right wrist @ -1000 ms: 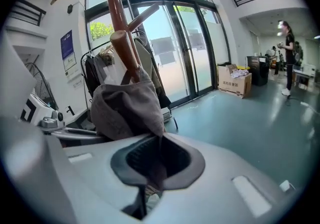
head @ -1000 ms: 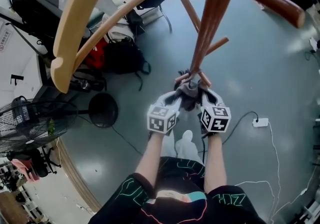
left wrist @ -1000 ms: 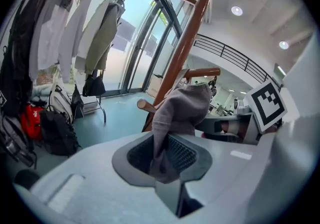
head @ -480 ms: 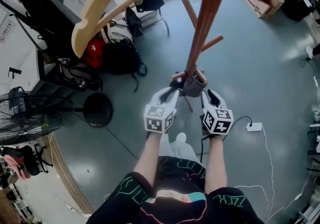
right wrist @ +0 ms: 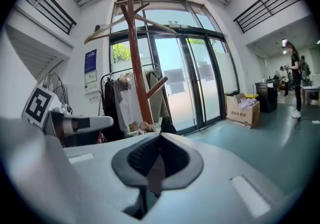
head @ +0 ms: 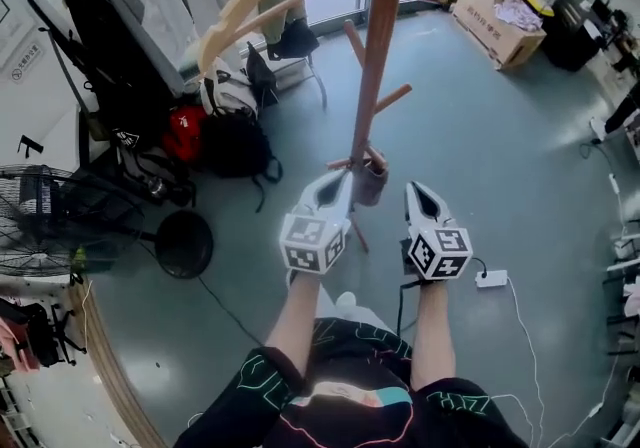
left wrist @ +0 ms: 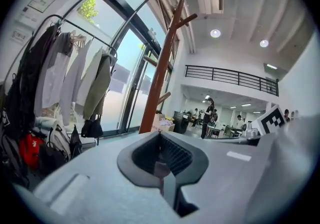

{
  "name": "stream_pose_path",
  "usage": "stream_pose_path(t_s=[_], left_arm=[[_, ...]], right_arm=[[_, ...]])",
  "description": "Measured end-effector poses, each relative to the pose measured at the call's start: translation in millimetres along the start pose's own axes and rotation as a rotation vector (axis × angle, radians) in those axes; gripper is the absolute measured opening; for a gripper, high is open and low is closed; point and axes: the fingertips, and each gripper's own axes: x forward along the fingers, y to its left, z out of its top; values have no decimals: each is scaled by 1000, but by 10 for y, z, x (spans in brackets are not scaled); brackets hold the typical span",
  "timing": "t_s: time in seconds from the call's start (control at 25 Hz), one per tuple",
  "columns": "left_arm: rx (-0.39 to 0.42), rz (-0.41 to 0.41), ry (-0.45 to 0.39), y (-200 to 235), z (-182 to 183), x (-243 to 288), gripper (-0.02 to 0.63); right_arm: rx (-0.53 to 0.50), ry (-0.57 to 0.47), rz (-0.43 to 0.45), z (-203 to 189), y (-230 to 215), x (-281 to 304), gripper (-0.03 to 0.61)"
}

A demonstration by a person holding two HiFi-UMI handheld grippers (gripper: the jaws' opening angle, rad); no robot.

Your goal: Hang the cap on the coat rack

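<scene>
The room is a tall, bright hall with a smooth grey-green floor (head: 520, 156) that catches the light. Glass doors (right wrist: 192, 78) fill one wall, and a clothes rail (left wrist: 80, 32) beside them carries several hanging garments. A railed upper gallery (left wrist: 230, 75) runs along the far wall.

One wooden coat rack (head: 378, 56) rises from the floor in front of the person, and a single pale wooden coat hanger (head: 240, 1) hangs near its top. The one cap (head: 370, 183), grey, hangs on a low peg of the coat rack, clear of the floor.

There are two grippers. The left gripper (head: 340, 179) is just beside the cap, and the right gripper (head: 417, 190) is a little apart from it. The fingers of both have just been closing. Each pair now meets with nothing between them.

On the floor lie one white power strip (head: 490, 279) with its cable, one open cardboard box (head: 498, 21) holding crumpled material, one standing fan (head: 40, 226), one red bag (head: 185, 131) and one black backpack (head: 235, 144). The two bags sit side by side below the clothes rail.
</scene>
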Motion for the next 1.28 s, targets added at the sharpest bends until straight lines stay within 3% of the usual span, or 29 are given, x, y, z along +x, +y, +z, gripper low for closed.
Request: stream_pose_path(t_s=[0.24, 0.44, 0.72, 1.28], left_arm=[[70, 11, -124, -164, 547, -56, 6], [103, 51, -187, -134, 869, -72, 6], [131, 64, -253, -263, 1086, -11, 6], [124, 86, -188, -201, 850, 81, 6]], right_arm=[[-30, -195, 11, 789, -9, -258, 3], [-108, -239, -10, 1149, 10, -320, 3], [-105, -236, -11, 1229, -112, -347, 3], [-111, -234, -4, 1176, -132, -305, 3]])
